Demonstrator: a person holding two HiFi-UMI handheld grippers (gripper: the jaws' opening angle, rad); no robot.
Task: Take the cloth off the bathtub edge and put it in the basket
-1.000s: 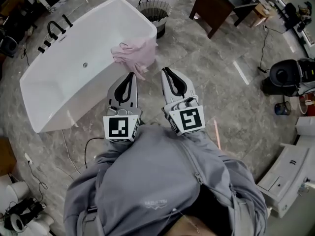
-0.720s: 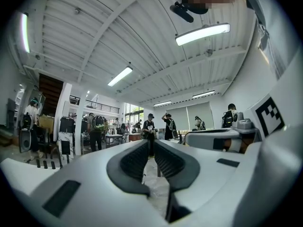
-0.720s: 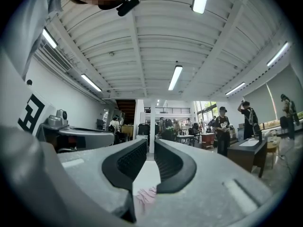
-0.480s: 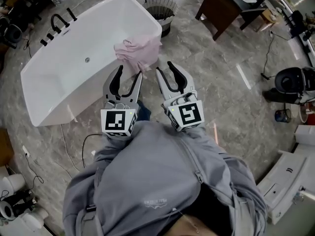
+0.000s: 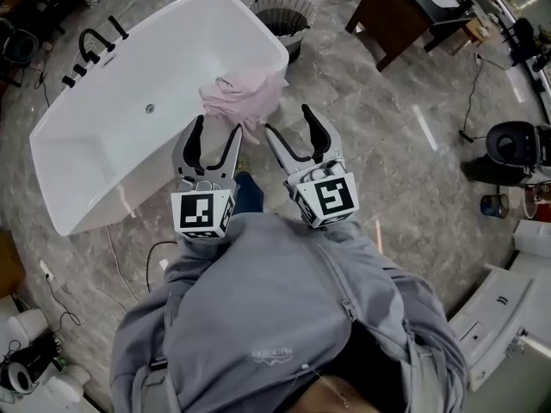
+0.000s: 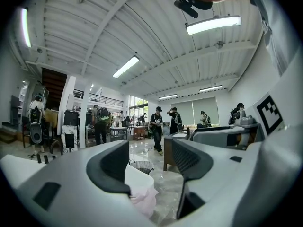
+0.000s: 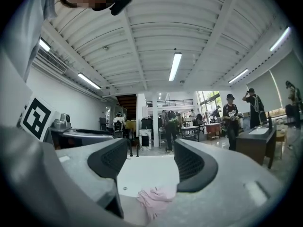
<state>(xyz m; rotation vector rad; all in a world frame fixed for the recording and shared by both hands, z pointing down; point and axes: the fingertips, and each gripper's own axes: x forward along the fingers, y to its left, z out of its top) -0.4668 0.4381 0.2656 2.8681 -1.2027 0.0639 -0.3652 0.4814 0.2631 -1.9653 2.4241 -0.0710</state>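
Note:
A pink cloth hangs crumpled over the near edge of the white bathtub. A round wire basket stands on the floor past the tub's far end. My left gripper and right gripper hover side by side just short of the cloth, not touching it. Both sets of jaws are opening, with nothing between them. The cloth lies ahead and below in the left gripper view, with the basket beyond. In the right gripper view the cloth sits on the tub rim.
A dark wooden table stands at the upper right. Black taps are on the tub's far side. Cables run over the marble floor. White fixtures sit at the right. Several people stand far off.
Both grippers have gone from shut to open and have moved forward, closer to the pink cloth on the tub edge.

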